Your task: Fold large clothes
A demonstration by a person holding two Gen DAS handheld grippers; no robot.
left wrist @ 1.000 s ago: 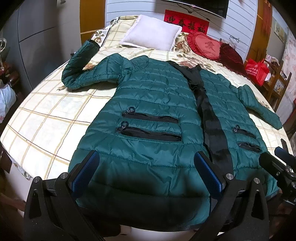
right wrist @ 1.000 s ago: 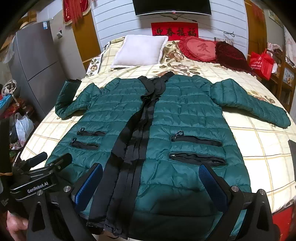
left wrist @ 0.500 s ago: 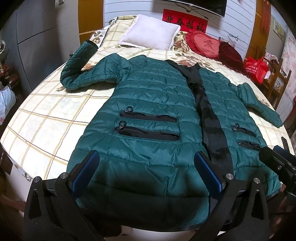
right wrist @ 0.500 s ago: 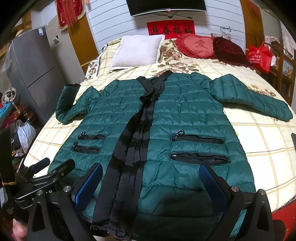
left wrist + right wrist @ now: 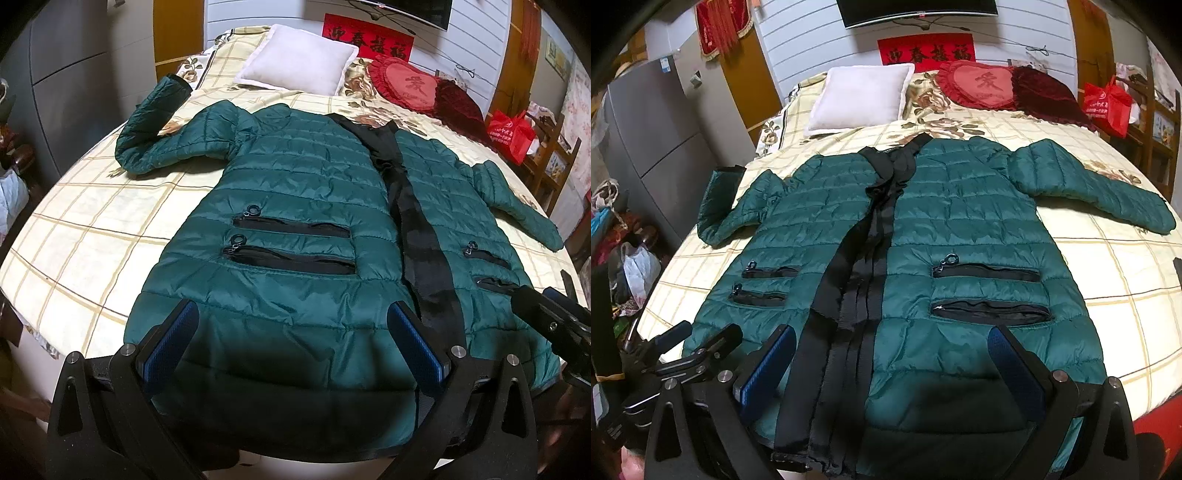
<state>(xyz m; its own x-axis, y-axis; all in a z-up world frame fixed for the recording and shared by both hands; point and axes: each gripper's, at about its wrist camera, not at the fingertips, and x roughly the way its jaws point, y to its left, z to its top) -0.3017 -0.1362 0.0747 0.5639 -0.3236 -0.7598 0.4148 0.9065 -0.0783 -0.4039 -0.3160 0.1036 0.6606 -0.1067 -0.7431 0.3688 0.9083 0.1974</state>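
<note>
Jacket (image 5: 303,192) flat on bed (image 5: 85,236) | hem beneath both gaping tongs — untouched

Bed (image 5: 1115,280) with checked cover: green jacket (image 5: 960,229) spread flat, sleeves out; white pillow (image 5: 860,98) and red cushions (image 5: 982,86) at the head.

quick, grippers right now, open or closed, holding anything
Left gripper: open, holding nothing, over the jacket hem.
Right gripper: open, holding nothing, over the hem near the black zipper strip.
</note>
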